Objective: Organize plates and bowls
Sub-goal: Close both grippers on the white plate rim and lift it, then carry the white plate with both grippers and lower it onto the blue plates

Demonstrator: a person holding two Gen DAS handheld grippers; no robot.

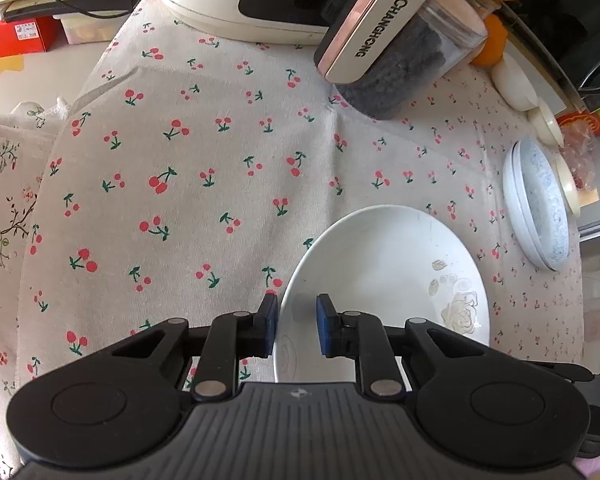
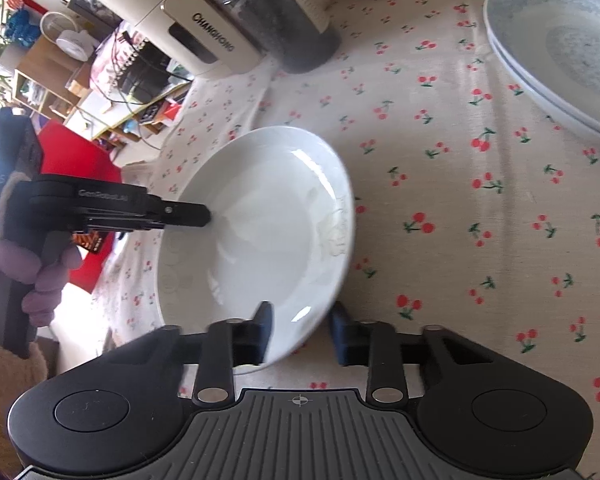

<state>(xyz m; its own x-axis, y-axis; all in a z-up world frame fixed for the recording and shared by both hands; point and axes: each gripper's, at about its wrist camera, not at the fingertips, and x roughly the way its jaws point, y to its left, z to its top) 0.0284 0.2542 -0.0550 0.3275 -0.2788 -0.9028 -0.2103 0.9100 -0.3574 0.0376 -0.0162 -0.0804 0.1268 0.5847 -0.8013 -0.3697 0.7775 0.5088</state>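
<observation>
I have both grippers on the same white plate [image 1: 384,280], which sits low and right of centre in my left wrist view and in the middle of my right wrist view, on the cherry-print cloth covering the counter [image 1: 204,152]. My left gripper [image 1: 297,326] straddles the plate's near rim, one blue-padded finger outside the edge and the other inside over the plate's well; the fingers look clenched on that rim. From the right wrist view I see the same gripper [image 2: 204,216] coming in from the left of the frame, its tip on the plate's far rim, held by a hand [image 2: 40,276] in a purple glove. My right gripper [image 2: 300,334] takes the plate's lower edge the same way, left finger inside, right finger outside, fingers drawn in on the rim. The plate looks tilted, its right side raised off the cloth. A stack of blue-speckled plates [image 2: 560,52] lies well apart at upper right. A dark-filled jar [image 2: 296,28] stands at the top, beside a white appliance [image 2: 204,36].
</observation>
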